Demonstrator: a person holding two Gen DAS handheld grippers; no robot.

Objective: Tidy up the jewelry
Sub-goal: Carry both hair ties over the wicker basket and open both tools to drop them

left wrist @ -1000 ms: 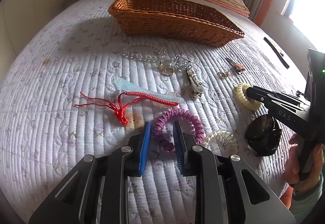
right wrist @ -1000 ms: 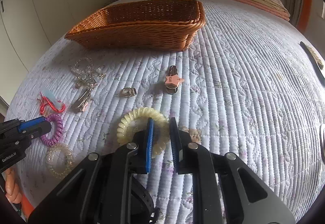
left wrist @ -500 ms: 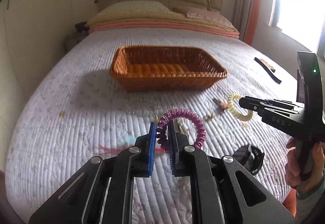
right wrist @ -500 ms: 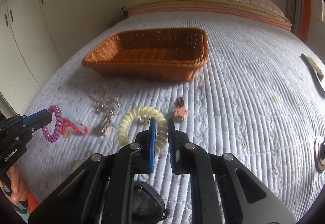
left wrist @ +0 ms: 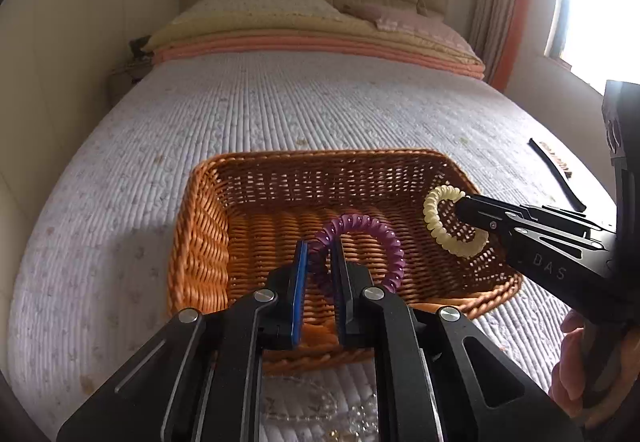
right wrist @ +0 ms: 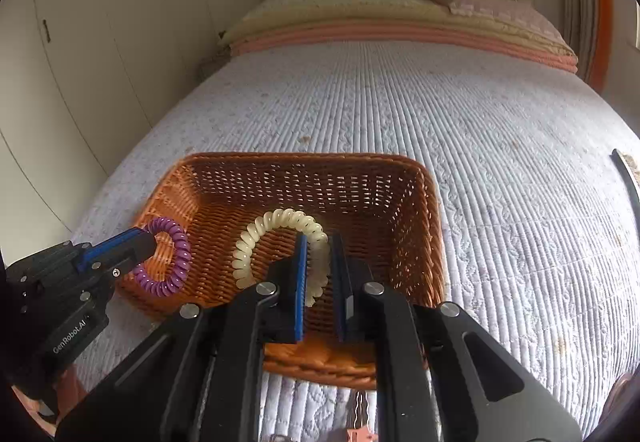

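My left gripper (left wrist: 319, 250) is shut on a purple spiral hair tie (left wrist: 372, 234) and holds it over the near part of the brown wicker basket (left wrist: 200, 242). My right gripper (right wrist: 319, 246) is shut on a cream spiral hair tie (right wrist: 272, 226) and holds it over the same basket (right wrist: 434, 242). In the left wrist view the right gripper (left wrist: 460, 203) comes in from the right with the cream tie (left wrist: 436, 226) above the basket's right side. In the right wrist view the left gripper (right wrist: 150, 242) carries the purple tie (right wrist: 176, 262) at the basket's left rim. The basket's inside shows nothing else.
The basket sits on a quilted white bedspread (left wrist: 280, 109). A clear bead bracelet (left wrist: 320, 414) lies on the quilt under my left gripper. A small pink clip (right wrist: 356, 434) lies below the right gripper. A black strip (left wrist: 556, 177) lies far right. Pillows (left wrist: 260, 9) are at the headboard.
Both grippers lifted their hair ties off the quilt and carried them forward, from in front of the basket to over its inside. The other jewelry has dropped out of view below.
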